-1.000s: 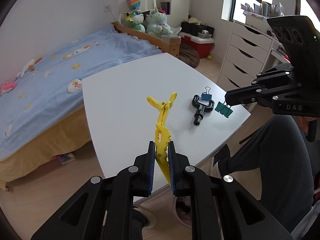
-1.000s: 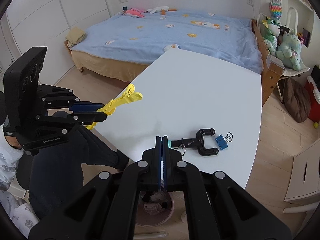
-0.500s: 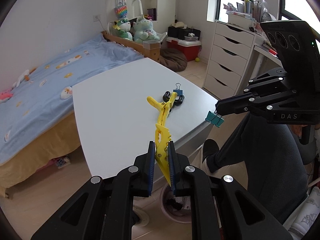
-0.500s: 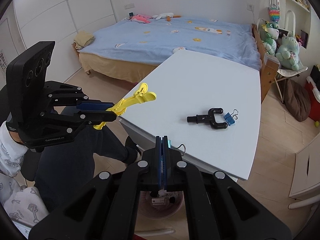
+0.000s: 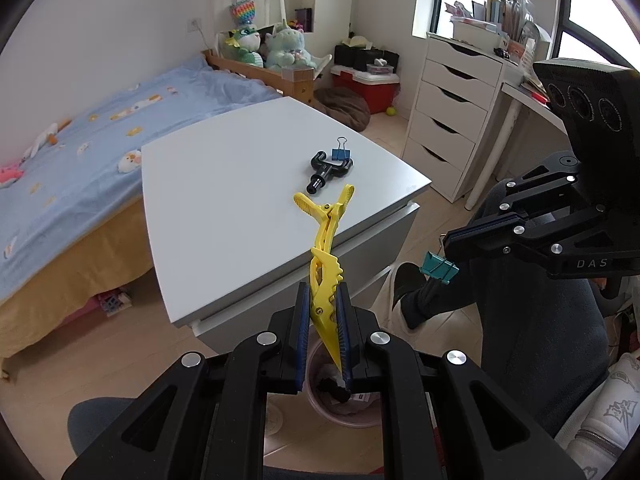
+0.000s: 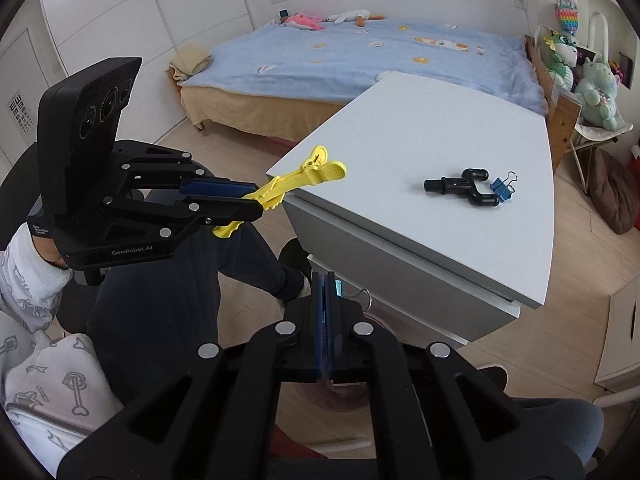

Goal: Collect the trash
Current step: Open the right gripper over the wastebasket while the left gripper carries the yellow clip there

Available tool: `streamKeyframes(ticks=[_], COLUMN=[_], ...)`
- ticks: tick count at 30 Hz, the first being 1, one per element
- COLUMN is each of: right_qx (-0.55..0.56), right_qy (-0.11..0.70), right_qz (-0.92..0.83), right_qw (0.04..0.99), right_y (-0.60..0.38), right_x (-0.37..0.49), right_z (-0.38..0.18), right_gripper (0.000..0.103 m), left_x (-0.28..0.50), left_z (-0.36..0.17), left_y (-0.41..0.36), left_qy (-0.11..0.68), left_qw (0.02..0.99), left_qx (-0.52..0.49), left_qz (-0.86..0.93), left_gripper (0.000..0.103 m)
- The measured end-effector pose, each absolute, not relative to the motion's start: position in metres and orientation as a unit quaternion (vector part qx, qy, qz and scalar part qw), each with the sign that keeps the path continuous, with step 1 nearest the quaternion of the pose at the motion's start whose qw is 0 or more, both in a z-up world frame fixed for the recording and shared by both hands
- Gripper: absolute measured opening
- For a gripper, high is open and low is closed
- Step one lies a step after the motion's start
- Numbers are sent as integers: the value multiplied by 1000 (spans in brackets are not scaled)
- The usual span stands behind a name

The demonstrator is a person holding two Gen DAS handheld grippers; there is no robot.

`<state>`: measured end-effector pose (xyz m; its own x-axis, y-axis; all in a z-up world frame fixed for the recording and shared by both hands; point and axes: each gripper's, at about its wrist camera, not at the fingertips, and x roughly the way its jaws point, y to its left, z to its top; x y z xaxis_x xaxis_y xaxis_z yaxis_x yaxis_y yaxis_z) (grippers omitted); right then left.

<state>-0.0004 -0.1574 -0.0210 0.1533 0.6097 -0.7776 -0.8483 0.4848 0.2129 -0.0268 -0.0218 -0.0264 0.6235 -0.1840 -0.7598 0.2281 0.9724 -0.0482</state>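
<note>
- Left gripper [image 5: 323, 322]: jaws clenched on the yellow hair clip [image 5: 325, 248]. The grip sits on the pointed lower half; the handle end projects forward and up.
- Change over the last second: the left gripper has drawn back from the table [image 5: 224, 184]. The clip, which earlier hung over the tabletop, now hangs off the near edge, above the pink waste bin [image 5: 352, 414] on the floor.
- Items left on the table: a black Y-shaped plastic fitting [image 5: 326, 170] with a blue binder clip [image 5: 341, 154] touching its forked end. Both lie near the far right corner and have not moved.
- Right gripper [image 6: 325, 326]: jaws clenched on the wire handle of a teal binder clip [image 5: 439, 267]. The clip body hangs below the fingertips.
- Change over the last second: the right gripper has also withdrawn, from over the table's right edge to a position clear of the table, beside the person's dark trouser leg [image 5: 520, 320].
- Judgement: both items are in transit to the bin. Release comes next; two items then remain to collect.
</note>
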Motion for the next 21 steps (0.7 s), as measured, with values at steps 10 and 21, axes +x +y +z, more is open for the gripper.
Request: streamKeyframes(ticks=[10,21], right_qx=[-151,-129], right_qy=[436,424], right_qz=[487,420], right_qw=[742,792], right_y=[-154,-169], right_x=[-4,8], right_z=[-29,-24], right_gripper=[8,98], left_x=[-28,-32], left_z=[-25,-28], left_y=[-21,-28], left_qy=[417,425], left_qw=[901,896], left_qx=[21,22], left_qz=[-116,-126], left_gripper=[13,13])
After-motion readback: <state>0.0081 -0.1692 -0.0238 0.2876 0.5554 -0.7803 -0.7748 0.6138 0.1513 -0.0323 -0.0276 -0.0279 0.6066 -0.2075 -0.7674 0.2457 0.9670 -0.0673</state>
